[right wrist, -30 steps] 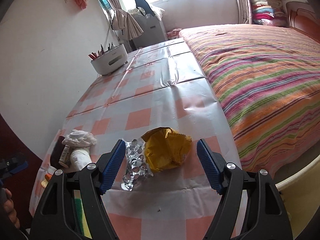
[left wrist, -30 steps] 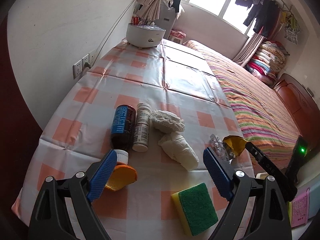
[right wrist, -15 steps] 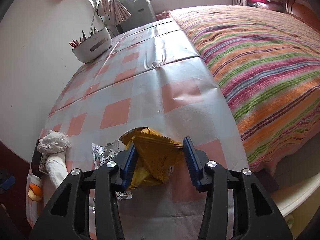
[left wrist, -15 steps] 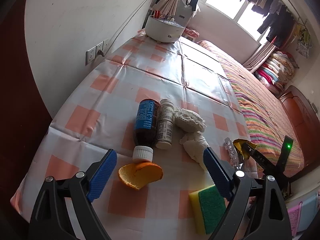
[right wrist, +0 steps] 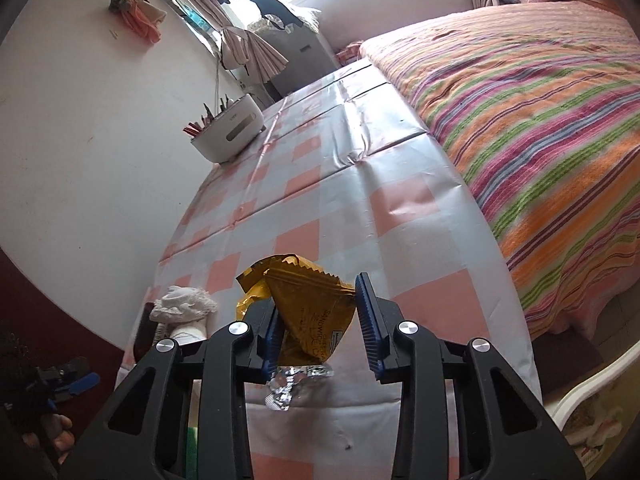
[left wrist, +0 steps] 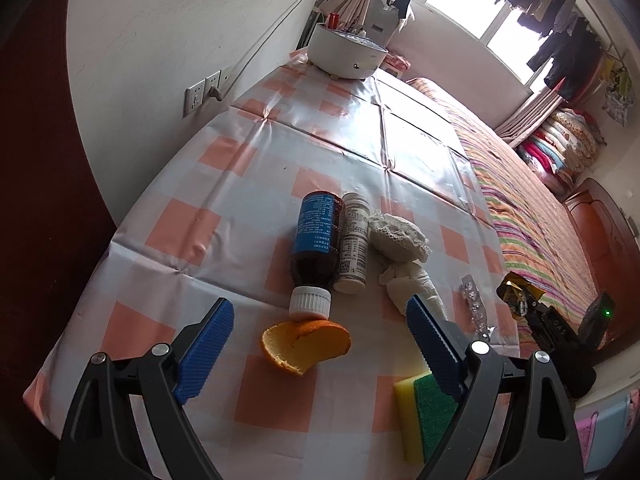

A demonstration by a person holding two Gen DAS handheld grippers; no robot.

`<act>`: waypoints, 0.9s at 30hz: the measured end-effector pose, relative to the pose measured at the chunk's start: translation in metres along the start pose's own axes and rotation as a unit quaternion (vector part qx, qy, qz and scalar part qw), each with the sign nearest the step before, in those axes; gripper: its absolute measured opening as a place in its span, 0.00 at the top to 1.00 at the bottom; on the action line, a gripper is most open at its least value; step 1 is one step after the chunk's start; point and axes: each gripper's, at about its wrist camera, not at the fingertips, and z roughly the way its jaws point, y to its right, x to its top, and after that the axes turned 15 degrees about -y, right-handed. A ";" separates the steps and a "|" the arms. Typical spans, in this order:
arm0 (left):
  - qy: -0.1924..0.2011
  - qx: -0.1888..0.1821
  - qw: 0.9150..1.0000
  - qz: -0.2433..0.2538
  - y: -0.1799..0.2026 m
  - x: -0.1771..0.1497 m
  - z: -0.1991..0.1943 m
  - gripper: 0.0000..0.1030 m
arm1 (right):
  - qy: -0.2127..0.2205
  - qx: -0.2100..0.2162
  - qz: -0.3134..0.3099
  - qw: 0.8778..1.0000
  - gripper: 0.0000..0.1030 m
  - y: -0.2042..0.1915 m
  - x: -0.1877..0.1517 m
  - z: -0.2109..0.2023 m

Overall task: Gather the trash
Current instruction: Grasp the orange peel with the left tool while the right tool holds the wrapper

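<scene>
The right gripper has just been closing its jaws around the yellow snack wrapper and pinches it above the near right table edge, ready to carry away. The left gripper hangs wide open over the orange peel, probably the next trash. Farther lie the brown medicine bottle and crumpled tissue.

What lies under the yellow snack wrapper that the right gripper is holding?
Under the yellow wrapper a crumpled foil blister pack lies on the checked tablecloth. The wrapper and the right gripper cover most of it.
</scene>
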 end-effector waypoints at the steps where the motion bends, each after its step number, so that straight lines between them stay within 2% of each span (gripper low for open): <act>1: -0.005 0.001 1.000 0.000 -0.001 -0.001 0.002 0.17 | 0.003 0.003 -0.002 1.000 0.69 -0.003 -0.002 -0.002; 4: -0.023 0.014 1.000 0.014 0.000 -0.006 0.010 0.17 | 0.004 0.016 -0.010 1.000 0.69 -0.010 -0.008 -0.006; 8: -0.045 0.050 0.997 0.046 0.003 -0.017 0.027 0.17 | 0.003 0.028 -0.012 1.000 0.69 -0.015 -0.013 -0.007; 12: -0.064 0.057 0.995 0.048 -0.004 -0.020 0.043 0.17 | 0.002 0.040 -0.009 0.999 0.69 -0.014 -0.014 -0.008; 15: -0.058 0.065 0.995 0.049 -0.007 -0.019 0.048 0.17 | 0.002 0.041 -0.011 0.999 0.69 -0.014 -0.016 -0.009; 19: -0.046 0.114 0.989 0.085 0.003 -0.020 0.054 0.17 | 0.001 0.046 -0.007 0.999 0.69 -0.011 -0.016 -0.009; 23: -0.048 0.118 0.987 0.096 0.007 -0.021 0.062 0.17 | 0.002 0.047 -0.008 0.999 0.68 -0.011 -0.017 -0.011; 24: -0.047 0.117 0.987 0.095 0.007 -0.020 0.063 0.19 | 0.002 0.048 -0.008 0.999 0.68 -0.011 -0.017 -0.012; 26: -0.047 0.116 0.988 0.092 0.006 -0.019 0.064 0.33 | 0.003 0.049 -0.009 0.999 0.68 -0.011 -0.018 -0.013; 27: -0.048 0.116 0.988 0.088 0.005 -0.019 0.065 0.45 | 0.003 0.050 -0.009 0.999 0.68 -0.011 -0.018 -0.013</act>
